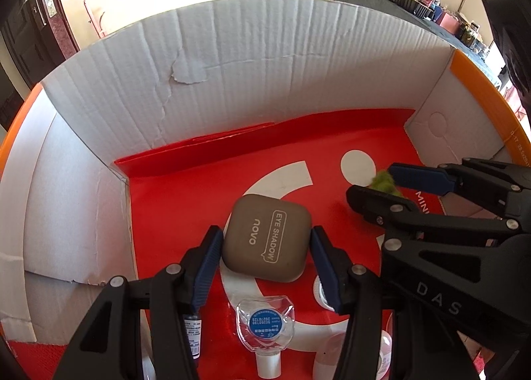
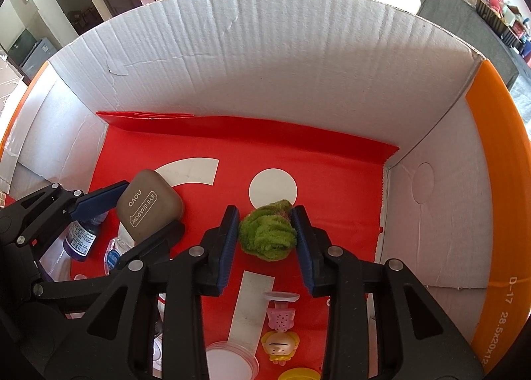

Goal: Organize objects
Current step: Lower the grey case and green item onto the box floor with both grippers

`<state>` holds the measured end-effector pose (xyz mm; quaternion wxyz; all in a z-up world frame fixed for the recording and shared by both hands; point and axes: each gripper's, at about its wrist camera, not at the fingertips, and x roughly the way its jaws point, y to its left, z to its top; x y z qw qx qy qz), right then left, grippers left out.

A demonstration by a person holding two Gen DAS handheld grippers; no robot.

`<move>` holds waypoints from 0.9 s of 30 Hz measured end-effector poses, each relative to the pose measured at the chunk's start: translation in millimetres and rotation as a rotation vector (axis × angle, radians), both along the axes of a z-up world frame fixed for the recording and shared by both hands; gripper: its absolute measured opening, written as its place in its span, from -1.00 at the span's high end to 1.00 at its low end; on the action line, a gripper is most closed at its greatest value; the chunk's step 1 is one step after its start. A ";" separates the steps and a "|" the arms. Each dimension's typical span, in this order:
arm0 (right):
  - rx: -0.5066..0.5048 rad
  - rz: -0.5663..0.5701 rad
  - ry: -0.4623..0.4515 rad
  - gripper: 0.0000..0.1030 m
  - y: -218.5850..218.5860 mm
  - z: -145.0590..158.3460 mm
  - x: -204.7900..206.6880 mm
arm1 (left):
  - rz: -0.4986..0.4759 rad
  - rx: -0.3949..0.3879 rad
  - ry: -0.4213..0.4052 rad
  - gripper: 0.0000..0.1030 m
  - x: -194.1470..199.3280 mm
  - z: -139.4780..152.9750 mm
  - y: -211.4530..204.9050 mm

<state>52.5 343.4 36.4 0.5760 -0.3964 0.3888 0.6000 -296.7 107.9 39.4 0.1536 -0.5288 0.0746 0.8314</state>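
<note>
A taupe "novo EYE SHADOW" case (image 1: 267, 242) lies on the red floor of a cardboard box (image 1: 252, 57). My left gripper (image 1: 265, 248) sits around the case, with a thin gap at each pad; it also shows in the right wrist view (image 2: 139, 214) beside the case (image 2: 149, 210). My right gripper (image 2: 267, 230) is closed against a green fuzzy ball (image 2: 268, 234), pads touching both sides. In the left wrist view the right gripper (image 1: 378, 180) shows with the green ball (image 1: 386, 180) between its fingers.
Near the box's front lie a small clear bottle with a blue label (image 1: 265, 323), a purple bottle (image 2: 81, 240), a white round jar (image 2: 230, 361), a pink and yellow toy figure (image 2: 280, 336) and a yellow lid (image 2: 298, 375). White box walls (image 2: 431, 214) stand left, back and right.
</note>
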 end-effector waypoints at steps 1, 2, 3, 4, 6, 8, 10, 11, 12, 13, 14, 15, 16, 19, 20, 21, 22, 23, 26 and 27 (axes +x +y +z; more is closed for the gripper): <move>0.000 -0.005 -0.008 0.17 0.7 0.7 0.3 | 0.001 0.004 0.000 -0.10 0.7 0.6 -1.8; 0.002 -0.014 -0.027 0.06 -0.2 1.5 -0.6 | 0.002 0.008 -0.001 -0.10 1.2 0.9 -2.4; 0.004 -0.018 -0.029 0.03 3.9 -1.7 -9.1 | 0.003 0.011 -0.001 -0.11 1.3 1.3 -2.1; 0.005 -0.018 -0.019 0.03 3.2 -1.8 -8.2 | 0.003 0.011 -0.001 -0.11 1.5 1.7 -0.4; 0.004 -0.022 -0.014 0.03 2.6 -1.7 -6.7 | 0.003 0.010 0.001 -0.11 2.3 2.3 0.6; 0.004 -0.020 -0.017 0.03 0.9 -1.1 -7.9 | 0.004 0.014 0.000 -0.11 2.6 3.2 1.2; 0.005 -0.020 -0.016 0.03 0.0 1.1 -10.0 | 0.008 0.022 -0.003 -0.12 0.5 4.6 -2.2; 0.006 -0.020 -0.016 0.03 2.5 3.9 -10.3 | 0.010 0.024 -0.003 -0.14 -3.3 5.1 -5.2; 0.007 -0.020 -0.017 0.03 1.6 4.4 -20.8 | 0.012 0.026 -0.003 -0.16 -3.4 5.7 -5.5; 0.009 -0.018 -0.018 0.03 0.6 5.6 -22.0 | 0.013 0.030 -0.001 -0.16 0.5 4.6 -10.2; 0.010 -0.017 -0.019 0.03 -2.6 5.5 -23.0 | 0.014 0.033 0.001 -0.16 1.2 5.5 -11.0; 0.012 -0.016 -0.019 0.03 -5.3 3.9 -23.5 | 0.013 0.036 0.003 -0.17 1.7 6.8 -10.5; 0.014 -0.015 -0.019 0.03 -6.7 5.2 -24.5 | 0.013 0.037 0.006 -0.17 1.9 6.8 -11.1; 0.020 -0.014 -0.023 0.02 -10.8 9.4 -28.1 | 0.015 0.039 0.015 -0.20 -3.2 11.6 -11.9; 0.022 -0.014 -0.023 0.01 -11.4 11.1 -29.3 | 0.016 0.040 0.016 -0.21 -3.6 13.1 -11.5; 0.024 -0.014 -0.024 0.00 -13.0 12.3 -30.3 | 0.017 0.042 0.019 -0.24 -5.0 15.1 -10.9; 0.026 -0.013 -0.026 -0.01 -14.8 13.5 -31.3 | 0.019 0.045 0.021 -0.24 -5.9 14.7 -10.3; 0.028 -0.012 -0.026 -0.01 -7.6 11.0 -23.7 | 0.020 0.048 0.023 -0.25 -9.2 12.2 -3.4; 0.038 -0.009 -0.027 -0.04 0.8 6.8 -12.8 | 0.022 0.058 0.031 -0.26 -6.4 15.1 -5.1; 0.042 -0.009 -0.029 -0.05 -1.4 8.6 -14.2 | 0.023 0.059 0.036 -0.27 -5.5 16.7 -5.0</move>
